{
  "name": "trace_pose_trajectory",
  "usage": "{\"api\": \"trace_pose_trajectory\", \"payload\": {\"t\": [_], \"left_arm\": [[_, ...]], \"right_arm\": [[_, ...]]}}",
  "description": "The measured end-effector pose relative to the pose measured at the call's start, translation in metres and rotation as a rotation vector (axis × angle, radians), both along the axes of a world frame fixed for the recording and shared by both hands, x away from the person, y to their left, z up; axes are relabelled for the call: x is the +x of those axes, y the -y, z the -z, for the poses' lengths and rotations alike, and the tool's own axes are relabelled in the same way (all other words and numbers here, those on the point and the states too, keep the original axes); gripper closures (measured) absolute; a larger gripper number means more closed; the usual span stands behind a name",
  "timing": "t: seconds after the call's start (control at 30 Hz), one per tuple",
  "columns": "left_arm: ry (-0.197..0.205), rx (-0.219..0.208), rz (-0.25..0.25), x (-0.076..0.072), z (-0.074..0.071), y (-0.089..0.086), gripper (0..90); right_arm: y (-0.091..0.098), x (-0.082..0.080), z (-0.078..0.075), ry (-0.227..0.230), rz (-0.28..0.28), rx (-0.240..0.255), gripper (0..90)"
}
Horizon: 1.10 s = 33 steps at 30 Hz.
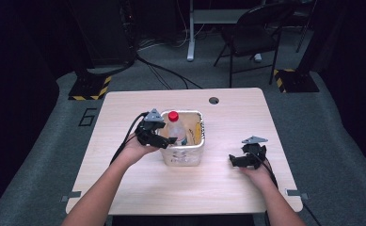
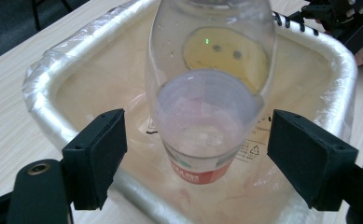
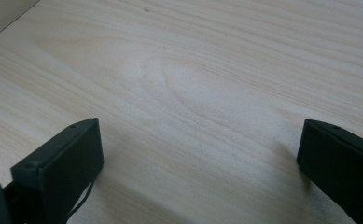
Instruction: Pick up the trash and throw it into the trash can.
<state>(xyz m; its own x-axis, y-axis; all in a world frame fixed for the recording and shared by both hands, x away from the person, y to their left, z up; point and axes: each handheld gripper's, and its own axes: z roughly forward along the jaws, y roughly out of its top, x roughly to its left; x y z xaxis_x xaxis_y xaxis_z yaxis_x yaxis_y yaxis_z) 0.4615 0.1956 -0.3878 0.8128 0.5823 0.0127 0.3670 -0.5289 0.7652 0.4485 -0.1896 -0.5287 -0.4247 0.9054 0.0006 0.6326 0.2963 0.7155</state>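
A clear plastic bottle (image 1: 176, 131) with a red cap stands upright in a white bin (image 1: 190, 154) lined with a plastic bag, at mid-table. My left gripper (image 1: 169, 140) reaches over the bin's left rim. In the left gripper view the bottle (image 2: 207, 107) stands between the two pads (image 2: 100, 149), with a gap on each side, so the left gripper (image 2: 202, 151) is open. A yellow object (image 2: 230, 58) lies in the bin (image 2: 67, 60) behind the bottle. My right gripper (image 1: 232, 161) rests low over bare table to the right of the bin, open (image 3: 200, 158) with nothing between its jaws.
The wooden table (image 1: 227, 188) has a round cable hole (image 1: 213, 100) near its far edge. A black chair (image 1: 253, 37) and a desk leg stand on the floor beyond it. The right gripper (image 2: 338, 18) shows past the bin's far rim.
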Motion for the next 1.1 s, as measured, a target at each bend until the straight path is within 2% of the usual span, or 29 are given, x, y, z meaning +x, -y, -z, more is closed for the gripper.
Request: {"api": "trace_pose_trajectory", "payload": {"t": [0.13,0.33,0.57,0.87,1.1], "left_arm": [[0.013,-0.002,0.0,-0.005,-0.004,-0.007,19.3],[0.035,-0.032,-0.024,-0.011,-0.01,-0.024,20.1],[0.052,-0.013,-0.07,-0.017,-0.01,-0.051,20.8],[0.039,-0.024,-0.141,-0.024,0.005,-0.085,21.9],[0.03,-0.018,-0.168,-0.028,0.022,-0.1,22.2]], "right_arm": [[0.0,0.0,0.0,-0.001,-0.002,0.001,0.0],[0.0,0.0,0.0,-0.001,-0.002,0.001,0.0],[0.0,0.0,0.0,-0.001,-0.002,0.001,0.0],[0.0,0.0,0.0,-0.001,-0.002,0.001,0.0],[0.0,0.0,0.0,-0.001,-0.002,0.002,0.0]]}}
